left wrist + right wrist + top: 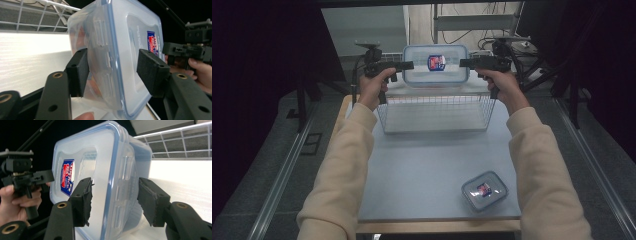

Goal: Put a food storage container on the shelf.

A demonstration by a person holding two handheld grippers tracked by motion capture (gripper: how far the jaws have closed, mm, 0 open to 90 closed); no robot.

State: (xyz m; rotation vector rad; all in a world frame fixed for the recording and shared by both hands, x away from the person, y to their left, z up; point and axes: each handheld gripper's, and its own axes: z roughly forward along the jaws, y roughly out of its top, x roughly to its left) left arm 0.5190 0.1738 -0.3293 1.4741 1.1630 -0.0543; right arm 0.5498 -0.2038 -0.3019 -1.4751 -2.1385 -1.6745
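A large clear container (pixel 435 65) with a blue-rimmed lid and a red-and-blue label stands on edge above the far end of the wire basket (pixel 437 114), lid toward the person. My left gripper (pixel 408 65) reaches in from its left side and my right gripper (pixel 464 63) from its right. In the left gripper view the container (pixel 117 50) sits between my pads (pixel 78 71), one at the base, one off the lid. In the right gripper view the container (pixel 105 177) is likewise straddled, with a thin gap at the base-side pad (pixel 150 202). Both grippers are open around it.
A smaller lidded container (pixel 484 190) with the same label lies flat near the table's front right. The grey table (pixel 422 170) stretches between it and the basket. Dark stands and cables crowd the far side behind the basket.
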